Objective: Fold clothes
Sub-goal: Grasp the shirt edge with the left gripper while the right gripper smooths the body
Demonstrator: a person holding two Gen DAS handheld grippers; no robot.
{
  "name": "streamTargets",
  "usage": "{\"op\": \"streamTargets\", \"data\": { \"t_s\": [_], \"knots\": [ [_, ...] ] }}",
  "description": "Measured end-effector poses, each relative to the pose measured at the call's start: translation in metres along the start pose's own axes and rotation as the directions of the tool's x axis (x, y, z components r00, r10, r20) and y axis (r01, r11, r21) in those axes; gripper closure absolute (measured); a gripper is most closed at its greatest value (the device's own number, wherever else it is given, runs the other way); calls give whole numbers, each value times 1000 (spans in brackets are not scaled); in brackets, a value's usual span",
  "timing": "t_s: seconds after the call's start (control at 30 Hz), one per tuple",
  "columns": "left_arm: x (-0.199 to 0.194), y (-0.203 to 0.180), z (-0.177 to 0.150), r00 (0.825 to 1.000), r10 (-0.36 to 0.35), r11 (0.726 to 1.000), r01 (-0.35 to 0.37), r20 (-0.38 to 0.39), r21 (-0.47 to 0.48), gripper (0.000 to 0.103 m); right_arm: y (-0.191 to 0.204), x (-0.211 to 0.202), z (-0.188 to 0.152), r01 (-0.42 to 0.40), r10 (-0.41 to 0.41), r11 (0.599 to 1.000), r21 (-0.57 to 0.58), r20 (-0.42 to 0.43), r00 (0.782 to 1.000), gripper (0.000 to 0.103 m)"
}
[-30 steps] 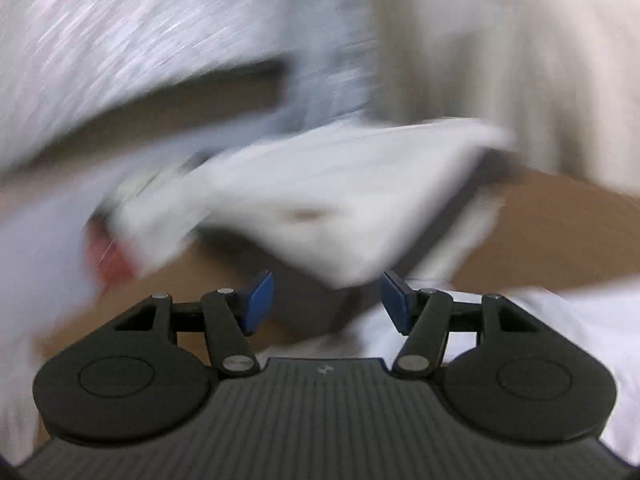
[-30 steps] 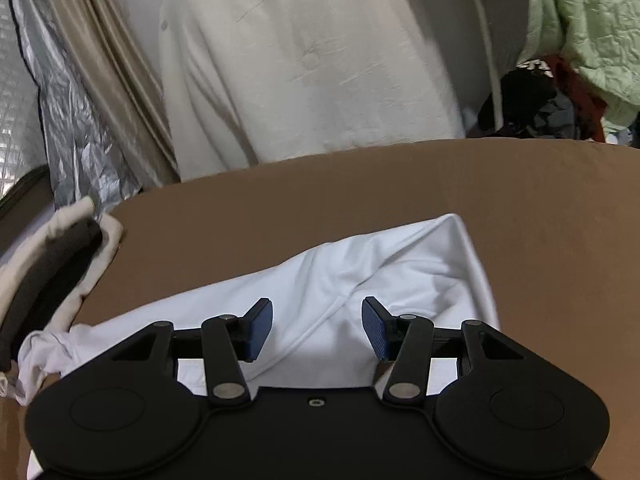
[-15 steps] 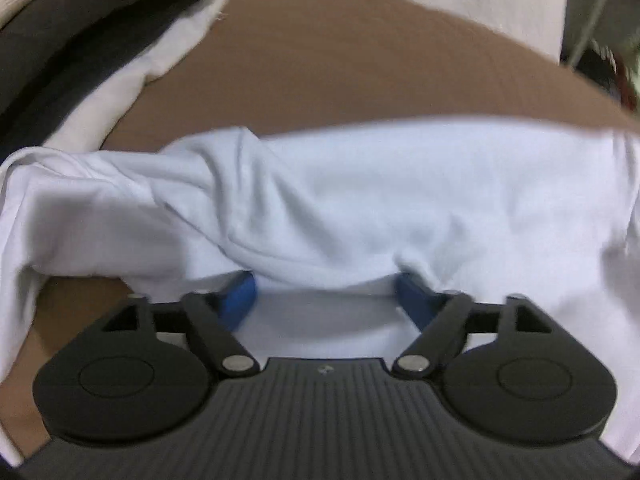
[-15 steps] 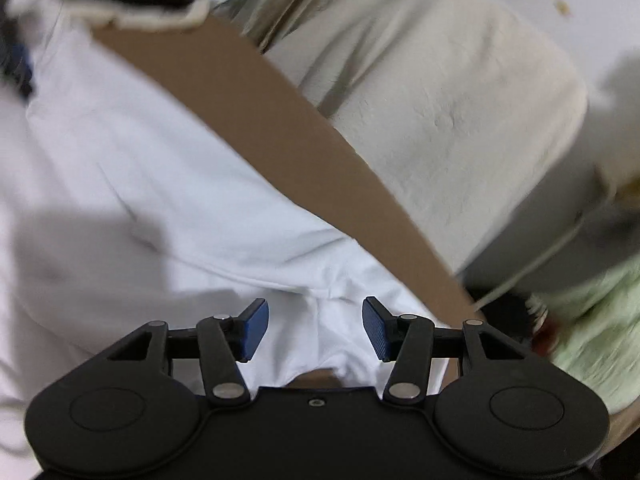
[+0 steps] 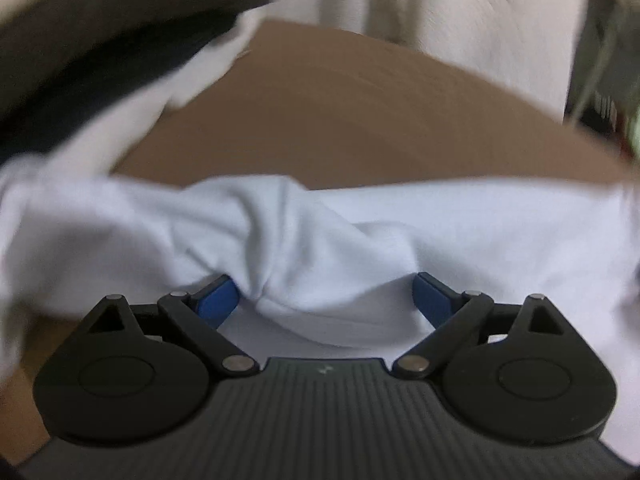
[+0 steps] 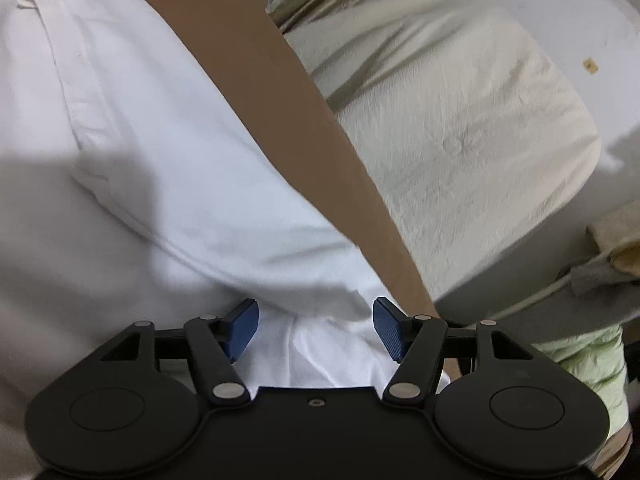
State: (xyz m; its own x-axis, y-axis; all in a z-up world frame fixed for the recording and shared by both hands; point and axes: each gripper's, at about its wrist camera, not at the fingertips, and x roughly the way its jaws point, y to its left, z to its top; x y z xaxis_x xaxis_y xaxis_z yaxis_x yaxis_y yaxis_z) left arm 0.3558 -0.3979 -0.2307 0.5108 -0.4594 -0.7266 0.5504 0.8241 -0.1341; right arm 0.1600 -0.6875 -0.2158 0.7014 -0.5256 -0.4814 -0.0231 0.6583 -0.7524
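Observation:
A white garment (image 5: 400, 232) lies crumpled across the brown table (image 5: 360, 120). In the left wrist view a twisted fold of it bunches up right in front of my left gripper (image 5: 324, 300). Its jaws are opening and stand wide, with cloth lying loosely between the blue pads (image 5: 218, 298). The right wrist view is rolled to one side, so the table edge runs diagonally. There the white garment (image 6: 160, 180) fills the left half. My right gripper (image 6: 316, 328) sits low over its edge with its jaws opening. Cloth lies between its pads (image 6: 390, 330), which do not press on it.
A pile of dark and cream clothes (image 5: 100, 52) sits at the table's far left. Cream fabric (image 5: 460, 20) hangs behind the table. In the right wrist view, a cream padded cover (image 6: 460, 120), silver foil (image 6: 288, 4) and a green quilt (image 6: 580, 364) lie beyond the table edge (image 6: 320, 140).
My left gripper swung down onto the white garment and its jaws spread wide. My right gripper rolled over sideways, sank toward the garment's edge, and its jaws widened.

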Motion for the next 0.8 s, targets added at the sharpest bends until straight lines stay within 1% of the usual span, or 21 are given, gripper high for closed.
{"op": "streamTargets", "data": {
  "t_s": [0.03,0.07,0.1,0.13,0.17,0.2,0.27,0.33,0.4,0.47,0.53,0.63,0.67,0.7,0.77,0.8],
  "knots": [
    [2,-10,-2,1000,26,998,-26,14,53,16,3,4,2,14,-13,1000,-13,15,1000,35],
    [3,-18,-3,999,42,994,-45,28,98,34,7,8,4,30,-30,999,-27,28,999,34],
    [1,-20,-2,999,24,994,-28,38,104,47,8,15,6,42,-41,999,-31,36,999,34],
    [-3,-22,0,999,15,994,-20,46,111,76,7,19,8,45,-45,999,-19,39,998,34],
    [-7,-24,1,998,7,993,-14,55,120,89,4,21,10,45,-45,999,0,41,998,37],
    [-11,-27,2,997,7,991,-16,72,132,89,2,23,12,44,-45,999,19,43,998,41],
    [-20,-31,4,994,9,989,-25,107,148,91,-6,18,17,14,-19,997,78,60,998,96],
    [-27,-27,9,992,-16,992,1,122,126,91,-18,8,20,-26,12,989,147,93,996,96],
    [-41,-20,14,987,-51,995,38,152,89,91,-34,-8,23,-75,43,969,236,139,989,96],
    [-67,-19,18,979,-66,996,51,195,77,91,-56,-27,21,-129,75,931,341,166,983,96],
    [-89,-15,22,967,-73,996,58,246,65,91,-76,-49,16,-181,103,881,437,196,975,96],
    [-116,-17,22,950,-88,995,67,300,77,91,-96,-83,4,-245,133,822,514,245,960,96],
    [-123,-20,21,946,-93,994,69,311,86,91,-101,-94,-2,-271,144,788,552,263,954,96],
    [-130,-21,20,942,-101,993,76,321,90,91,-106,-105,-8,-299,155,742,599,281,947,96],
    [-145,-21,19,931,-151,989,139,331,58,91,-112,-125,-21,-351,180,645,679,312,933,95],
    [-152,-18,18,924,-180,983,180,336,34,91,-113,-133,-26,-366,180,613,700,327,928,95]
  ]
}}
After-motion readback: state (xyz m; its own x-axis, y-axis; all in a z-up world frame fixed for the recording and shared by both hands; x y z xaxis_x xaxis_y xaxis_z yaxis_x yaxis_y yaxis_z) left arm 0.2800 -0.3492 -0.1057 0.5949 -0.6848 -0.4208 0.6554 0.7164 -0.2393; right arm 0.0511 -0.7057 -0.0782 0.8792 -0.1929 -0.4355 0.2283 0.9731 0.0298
